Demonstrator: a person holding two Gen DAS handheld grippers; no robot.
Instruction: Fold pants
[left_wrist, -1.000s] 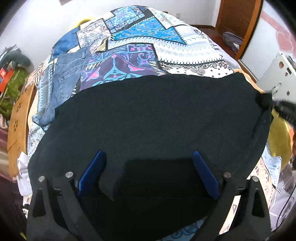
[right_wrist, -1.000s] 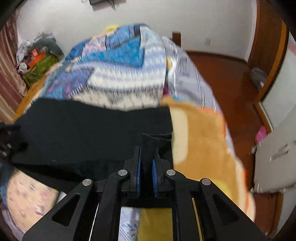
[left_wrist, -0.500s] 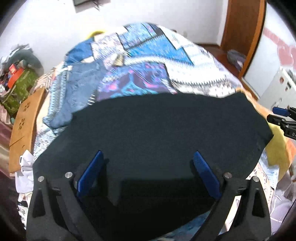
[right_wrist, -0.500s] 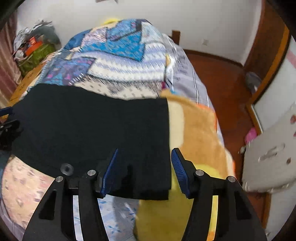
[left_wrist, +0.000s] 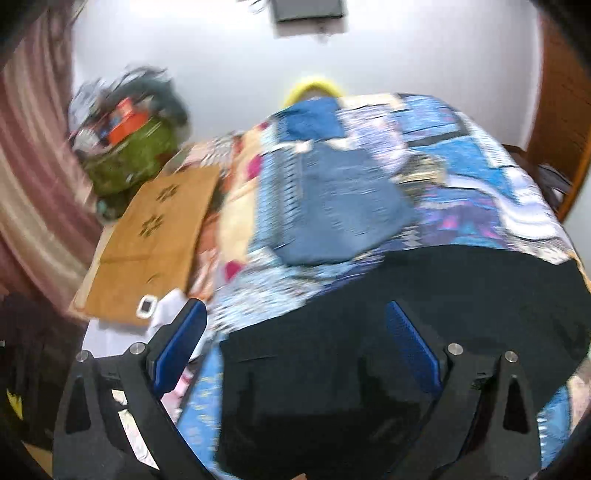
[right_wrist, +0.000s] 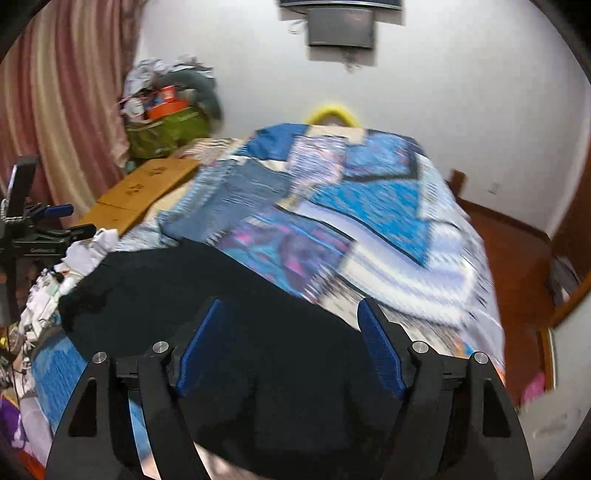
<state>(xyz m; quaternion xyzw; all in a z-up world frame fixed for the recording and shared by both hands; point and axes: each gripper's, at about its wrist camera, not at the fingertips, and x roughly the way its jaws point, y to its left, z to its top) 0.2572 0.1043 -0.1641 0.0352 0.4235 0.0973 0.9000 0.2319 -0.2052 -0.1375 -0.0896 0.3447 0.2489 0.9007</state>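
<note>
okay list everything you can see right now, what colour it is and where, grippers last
Pants: one, black, flat on the near end of the bed.
Jeans: one, blue, farther up the bed.
Bedspread: one, blue and white patchwork, covering the bed.
Board: one, tan, left of the bed.
Bag: one, green, piled with clutter, by the curtain.
Curtain: one, pink striped, left wall.
Screen: one, dark, on the white wall.
Left gripper: open, above the pants.
Right gripper: jaws opening, nothing gripped.
</note>
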